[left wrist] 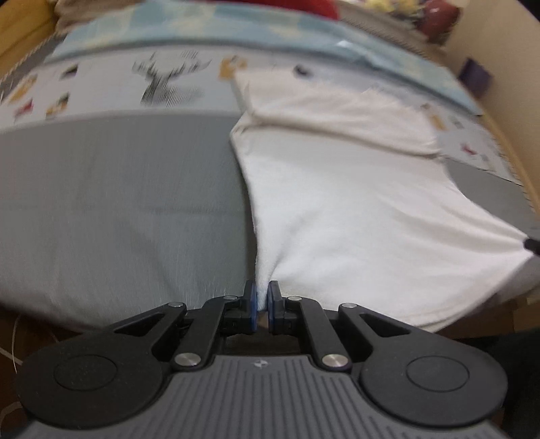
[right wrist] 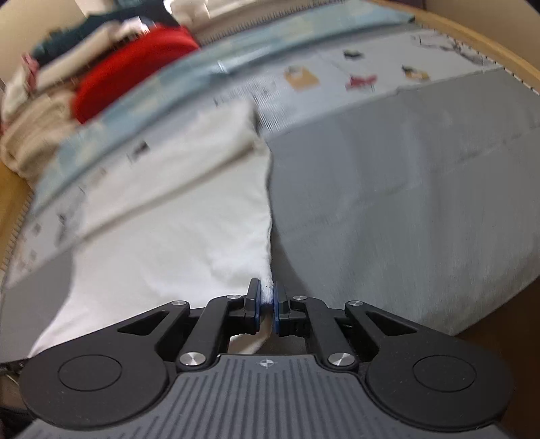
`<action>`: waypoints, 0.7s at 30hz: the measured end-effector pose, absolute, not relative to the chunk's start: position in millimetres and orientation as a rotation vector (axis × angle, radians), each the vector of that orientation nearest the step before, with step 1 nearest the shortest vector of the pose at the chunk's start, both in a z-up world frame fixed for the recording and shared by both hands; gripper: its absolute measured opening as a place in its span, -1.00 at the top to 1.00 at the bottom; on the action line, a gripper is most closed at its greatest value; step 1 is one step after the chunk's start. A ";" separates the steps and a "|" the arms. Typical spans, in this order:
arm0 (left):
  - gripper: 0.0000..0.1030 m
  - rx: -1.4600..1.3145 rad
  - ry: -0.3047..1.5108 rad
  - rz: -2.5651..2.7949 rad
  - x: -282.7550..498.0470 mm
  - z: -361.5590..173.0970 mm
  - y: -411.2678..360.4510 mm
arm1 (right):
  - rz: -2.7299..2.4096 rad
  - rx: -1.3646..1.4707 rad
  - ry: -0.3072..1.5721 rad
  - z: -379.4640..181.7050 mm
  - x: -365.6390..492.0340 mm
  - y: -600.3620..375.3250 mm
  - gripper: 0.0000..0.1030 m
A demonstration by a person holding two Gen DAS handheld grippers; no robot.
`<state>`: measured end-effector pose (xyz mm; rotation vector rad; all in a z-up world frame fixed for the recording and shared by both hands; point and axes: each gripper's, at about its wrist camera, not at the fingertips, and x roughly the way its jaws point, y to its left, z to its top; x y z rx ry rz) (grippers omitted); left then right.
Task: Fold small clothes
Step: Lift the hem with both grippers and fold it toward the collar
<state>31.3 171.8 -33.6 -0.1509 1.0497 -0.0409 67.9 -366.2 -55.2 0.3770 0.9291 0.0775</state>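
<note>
A white garment (left wrist: 354,202) lies spread on a grey blanket (left wrist: 118,209), with a fold band across its far part. My left gripper (left wrist: 262,297) is shut on the garment's near left corner. In the right wrist view the same white garment (right wrist: 168,229) lies left of centre on the grey blanket (right wrist: 405,202). My right gripper (right wrist: 266,300) is shut on the garment's near right corner. The cloth is drawn taut toward both grippers. Both views are blurred by motion.
A printed sheet (left wrist: 101,84) and a pale blue cloth (left wrist: 202,30) lie beyond the blanket. A pile of clothes with a red piece (right wrist: 135,67) sits at the far side. Wooden edging (right wrist: 489,44) rims the surface. The other gripper's tip (left wrist: 533,243) shows at the right.
</note>
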 end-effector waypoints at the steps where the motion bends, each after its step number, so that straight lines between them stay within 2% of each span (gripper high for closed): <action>1: 0.89 -0.136 1.028 -0.064 24.9 -21.3 172.2 | 0.089 0.382 0.912 -45.5 64.7 -368.0 0.87; 6: 0.89 -0.082 0.956 -0.145 -16.2 29.8 179.8 | 0.171 0.382 0.834 3.3 34.9 -382.2 0.88; 13: 0.89 -0.159 0.878 -0.208 -81.2 85.3 199.5 | 0.293 0.390 0.820 56.6 -30.4 -410.3 0.88; 17: 0.89 -0.222 0.863 -0.178 -54.4 78.3 210.9 | 0.302 0.467 0.801 62.2 -39.1 -421.1 0.88; 21: 0.89 -0.255 0.884 -0.109 19.3 41.2 219.0 | 0.258 0.439 0.822 37.0 8.4 -414.5 0.88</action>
